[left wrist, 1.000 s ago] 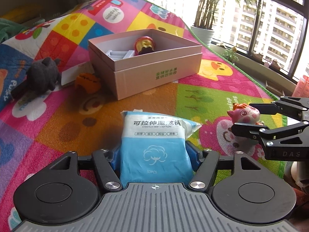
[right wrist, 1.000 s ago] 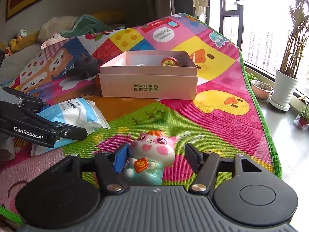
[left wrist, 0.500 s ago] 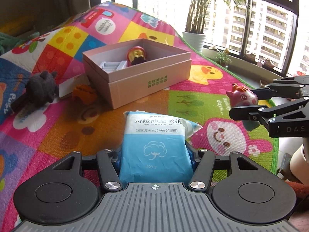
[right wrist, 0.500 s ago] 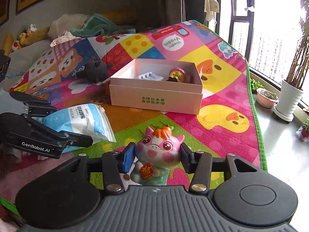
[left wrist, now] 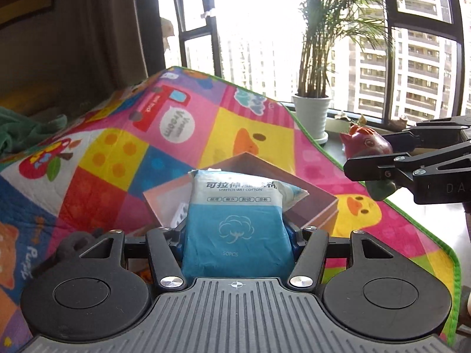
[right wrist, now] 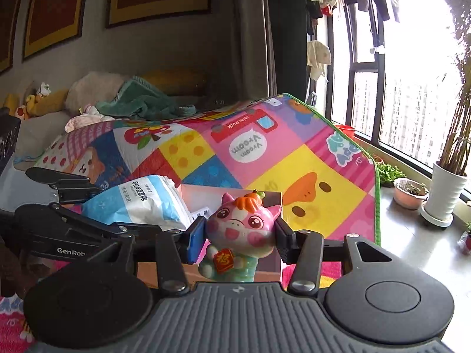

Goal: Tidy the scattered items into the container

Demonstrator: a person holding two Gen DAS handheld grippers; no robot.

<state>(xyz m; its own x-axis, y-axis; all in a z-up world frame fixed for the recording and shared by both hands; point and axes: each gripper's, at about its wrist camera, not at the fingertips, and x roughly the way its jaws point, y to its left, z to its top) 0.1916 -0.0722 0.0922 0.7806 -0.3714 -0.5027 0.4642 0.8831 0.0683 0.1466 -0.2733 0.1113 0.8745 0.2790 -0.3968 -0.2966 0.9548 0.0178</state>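
Note:
My left gripper (left wrist: 235, 232) is shut on a blue and white wet-cotton pack (left wrist: 235, 220) and holds it in the air in front of the open pink box (left wrist: 309, 203). My right gripper (right wrist: 240, 236) is shut on a pink pig figurine (right wrist: 240, 229) and holds it above the near side of the box (right wrist: 206, 197). The right gripper with the pig (left wrist: 368, 147) also shows at the right of the left wrist view. The left gripper with the pack (right wrist: 138, 203) shows at the left of the right wrist view. The pack hides most of the box's inside.
The colourful play mat (left wrist: 123, 153) covers the surface; its green edge (left wrist: 453, 264) drops off at the right. A dark plush toy (left wrist: 76, 242) lies at the left. A potted plant (left wrist: 312, 111) stands by the window. Blankets and soft toys (right wrist: 88, 100) lie at the back.
Both grippers have risen from the mat and moved toward the box, carrying the pack and the pig. The box now sits right behind both held items.

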